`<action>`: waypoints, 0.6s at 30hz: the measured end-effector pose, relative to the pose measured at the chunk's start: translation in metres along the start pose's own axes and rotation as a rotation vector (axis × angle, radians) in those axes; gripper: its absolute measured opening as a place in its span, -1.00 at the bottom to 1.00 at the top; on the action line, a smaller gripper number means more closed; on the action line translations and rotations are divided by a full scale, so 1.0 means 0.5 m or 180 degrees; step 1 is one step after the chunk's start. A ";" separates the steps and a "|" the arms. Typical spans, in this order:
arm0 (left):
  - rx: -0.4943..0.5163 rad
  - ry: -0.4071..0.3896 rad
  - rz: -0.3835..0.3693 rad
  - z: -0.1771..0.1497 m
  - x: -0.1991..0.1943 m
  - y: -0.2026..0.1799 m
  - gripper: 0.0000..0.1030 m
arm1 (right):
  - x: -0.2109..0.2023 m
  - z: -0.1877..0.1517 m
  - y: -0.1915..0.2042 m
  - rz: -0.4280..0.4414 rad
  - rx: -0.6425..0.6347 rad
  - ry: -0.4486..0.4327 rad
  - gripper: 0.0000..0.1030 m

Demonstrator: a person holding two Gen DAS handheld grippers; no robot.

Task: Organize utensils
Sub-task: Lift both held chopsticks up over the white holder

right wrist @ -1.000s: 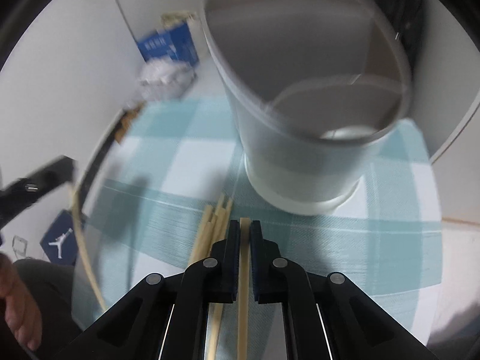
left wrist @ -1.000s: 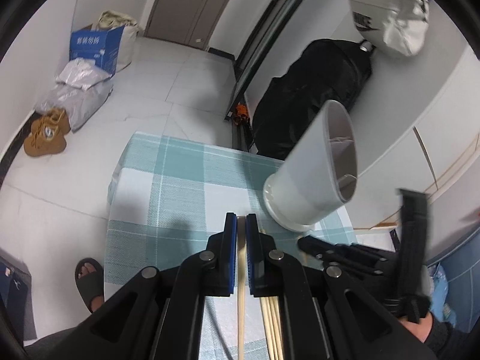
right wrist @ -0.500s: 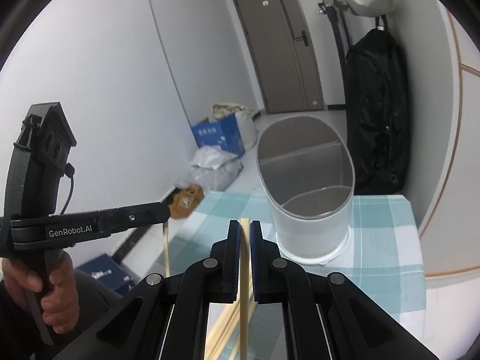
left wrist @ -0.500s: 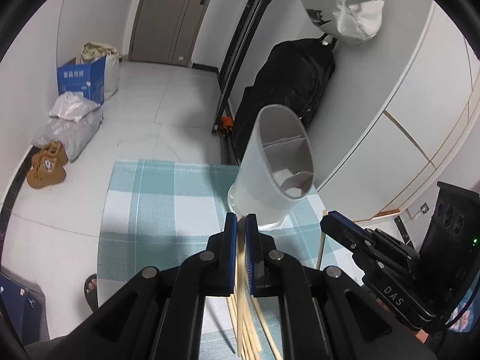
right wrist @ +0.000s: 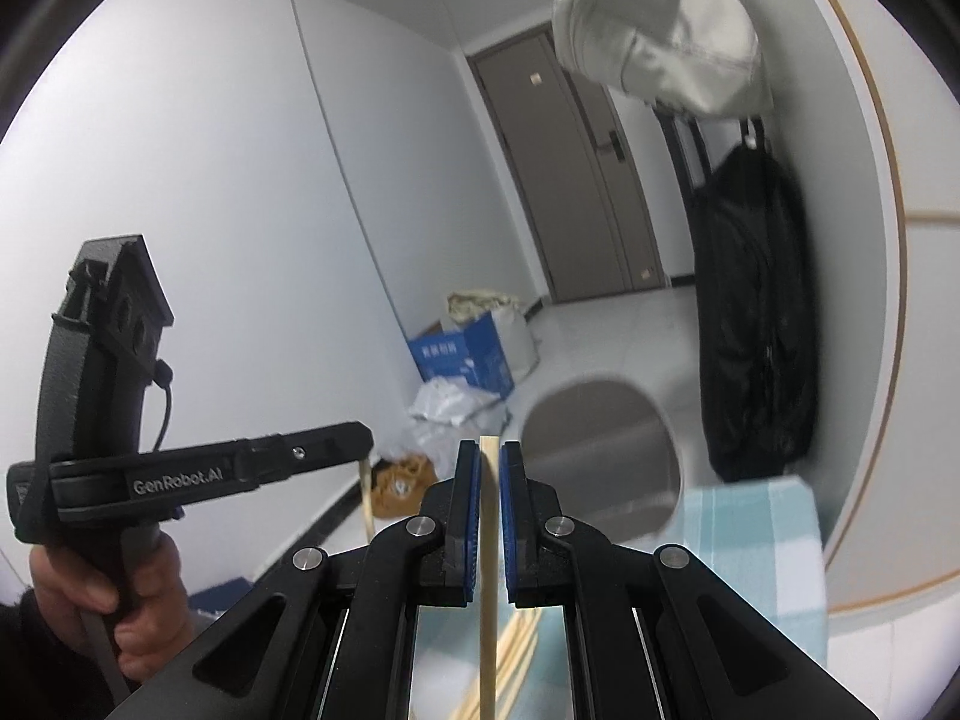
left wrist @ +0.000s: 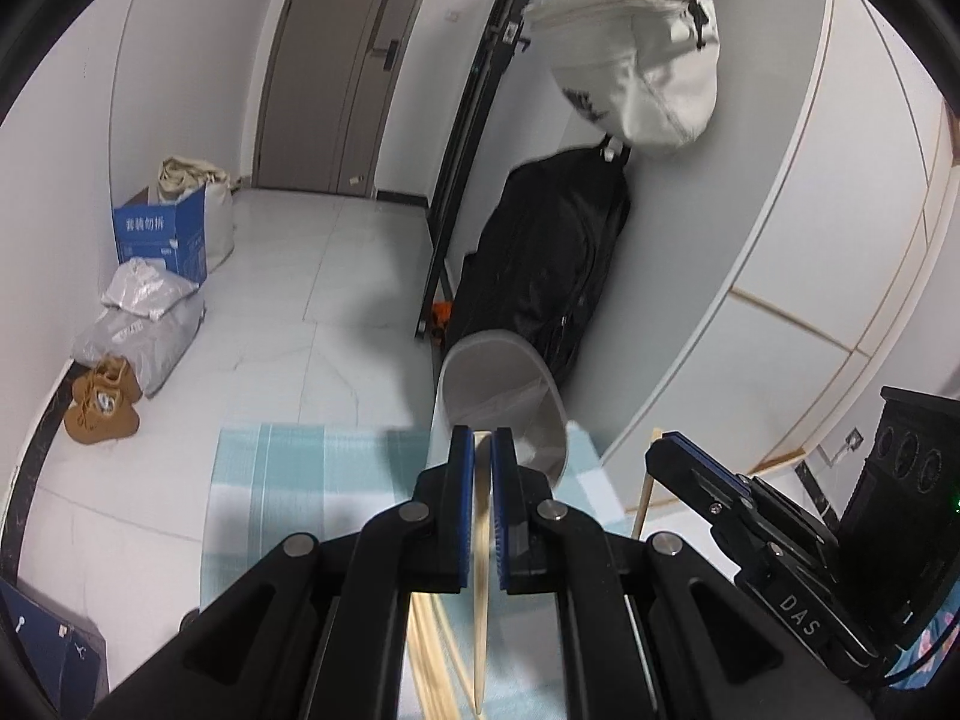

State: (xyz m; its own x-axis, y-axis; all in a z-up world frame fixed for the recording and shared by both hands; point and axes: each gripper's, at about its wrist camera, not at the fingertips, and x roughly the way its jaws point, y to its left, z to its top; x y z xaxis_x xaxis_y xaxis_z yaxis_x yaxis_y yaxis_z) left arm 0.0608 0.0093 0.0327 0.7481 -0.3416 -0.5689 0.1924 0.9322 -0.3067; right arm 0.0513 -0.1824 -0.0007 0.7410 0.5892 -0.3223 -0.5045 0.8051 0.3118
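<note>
My left gripper (left wrist: 482,441) is shut on a wooden chopstick (left wrist: 480,570) that hangs down between its blue pads. My right gripper (right wrist: 489,453) is shut on another wooden chopstick (right wrist: 487,570), held upright. Both are raised high above the table. The white oval utensil holder (left wrist: 501,396) with an inner divider stands on the teal checked tablecloth (left wrist: 300,480), ahead of and below both grippers; it also shows in the right wrist view (right wrist: 606,456). Several loose chopsticks (left wrist: 429,654) lie on the cloth below. Each gripper shows in the other's view, the right (left wrist: 660,450) and the left (right wrist: 363,441).
A black bag (left wrist: 558,264) and a white bag (left wrist: 636,54) hang on the wall behind the table. On the floor lie a blue box (left wrist: 162,240), a grey sack (left wrist: 144,324) and brown shoes (left wrist: 102,402). A white cabinet (left wrist: 810,300) curves along the right.
Both grippers have risen and tilted up with their chopsticks. The holder and table have dropped lower and farther in both views.
</note>
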 end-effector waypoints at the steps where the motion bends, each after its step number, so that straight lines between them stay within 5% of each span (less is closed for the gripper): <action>1: -0.0014 -0.0041 -0.0009 0.012 -0.003 -0.002 -0.96 | 0.000 0.016 -0.002 0.0015 -0.0003 -0.0038 -0.89; 11: -0.0023 -0.0701 0.0081 0.147 -0.013 -0.027 -0.96 | 0.039 0.184 -0.023 0.0058 -0.0160 -0.0432 -0.89; 18: -0.0025 -0.0845 0.0123 0.204 0.032 -0.013 -0.96 | 0.127 0.262 -0.054 0.0070 -0.0320 -0.0612 -0.89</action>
State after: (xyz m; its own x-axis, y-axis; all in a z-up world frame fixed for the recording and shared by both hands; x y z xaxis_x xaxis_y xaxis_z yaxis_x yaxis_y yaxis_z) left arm 0.1362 0.0100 0.1034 0.8954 -0.2615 -0.3605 0.1564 0.9425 -0.2953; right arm 0.1703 -0.1756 0.0876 0.7953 0.5905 -0.1370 -0.5561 0.8006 0.2231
